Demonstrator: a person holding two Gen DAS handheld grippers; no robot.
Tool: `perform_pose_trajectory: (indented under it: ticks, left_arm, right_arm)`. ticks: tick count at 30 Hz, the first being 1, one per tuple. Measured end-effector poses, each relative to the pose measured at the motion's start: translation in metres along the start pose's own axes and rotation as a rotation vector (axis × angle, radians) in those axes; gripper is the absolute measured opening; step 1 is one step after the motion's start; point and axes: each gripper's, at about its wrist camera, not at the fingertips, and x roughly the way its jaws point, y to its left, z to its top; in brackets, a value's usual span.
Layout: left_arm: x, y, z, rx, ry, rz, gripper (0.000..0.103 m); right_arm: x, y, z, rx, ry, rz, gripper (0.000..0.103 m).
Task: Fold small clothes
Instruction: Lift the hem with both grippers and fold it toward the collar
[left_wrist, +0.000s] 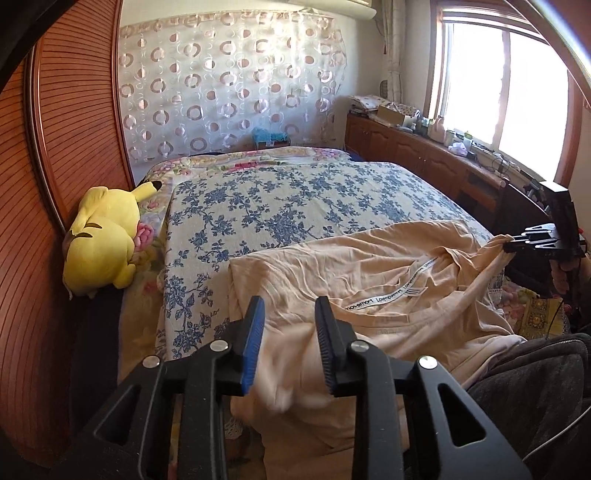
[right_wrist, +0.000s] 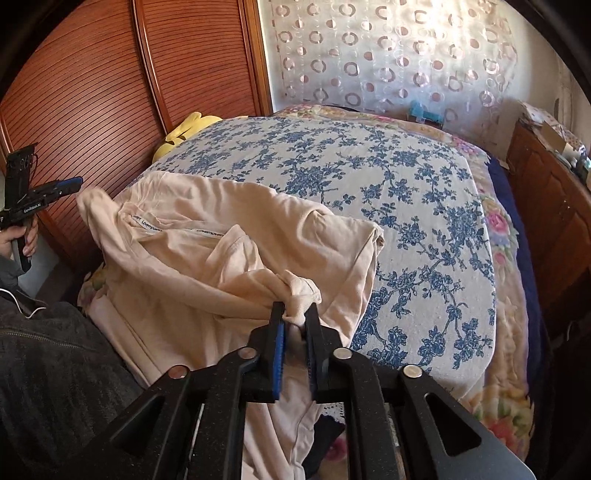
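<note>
Peach t-shirt (left_wrist: 369, 273) sits crumpled on the near end of the blue floral bedspread (left_wrist: 288, 199), collar label strip facing up, long axis roughly across the bed; right gripper (right_wrist: 295, 314) is clamped on a bunched bit of it; left gripper (left_wrist: 290, 314) gapes wide, holding nothing; only the left view shows the Pikachu plush (left_wrist: 103, 240) whole.

I can't see the shirt's (right_wrist: 207, 266) hem past the bed's (right_wrist: 476, 380) near edge; its fold (left_wrist: 284, 391) between my left pads seems blurred.
</note>
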Motion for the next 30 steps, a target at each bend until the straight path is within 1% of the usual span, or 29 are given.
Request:
perform_pose_trajectory:
  ticks: [2, 3, 4, 5, 11, 16, 20, 21, 23, 30]
  left_arm:
    - [0.002, -0.002, 0.000, 0.010, -0.006, -0.002, 0.073]
    - [0.003, -0.002, 0.000, 0.010, -0.009, -0.006, 0.080]
    - [0.005, -0.002, 0.000, 0.005, -0.010, -0.008, 0.084]
    - [0.007, -0.001, 0.001, -0.001, -0.010, -0.008, 0.087]
    - [0.030, 0.002, 0.005, -0.028, 0.005, 0.021, 0.088]
    - [0.040, 0.002, 0.005, -0.027, 0.016, 0.040, 0.088]
    - [0.046, 0.003, 0.003, -0.037, 0.023, 0.038, 0.088]
    - [0.049, 0.004, 0.002, -0.041, 0.027, 0.043, 0.088]
    - [0.057, 0.007, 0.000, -0.054, 0.039, 0.048, 0.088]
    - [0.084, 0.022, 0.001, -0.105, 0.071, 0.072, 0.088]
  right_arm:
    - [-0.003, 0.002, -0.001, -0.005, -0.014, 0.004, 0.015]
    - [-0.006, 0.004, -0.001, -0.012, -0.021, 0.001, 0.020]
    - [-0.009, 0.006, -0.001, -0.021, -0.028, -0.007, 0.022]
    - [-0.011, 0.007, 0.000, -0.026, -0.036, -0.012, 0.026]
    - [-0.007, 0.006, 0.004, -0.026, -0.054, -0.031, 0.028]
    - [0.002, 0.007, 0.009, -0.024, -0.058, -0.049, 0.028]
    - [0.007, 0.006, 0.011, -0.030, -0.063, -0.058, 0.029]
    - [0.009, 0.004, 0.013, -0.028, -0.064, -0.061, 0.035]
    - [0.015, -0.001, 0.015, -0.015, -0.070, -0.070, 0.043]
    - [0.059, -0.030, 0.032, 0.090, -0.067, -0.095, 0.043]
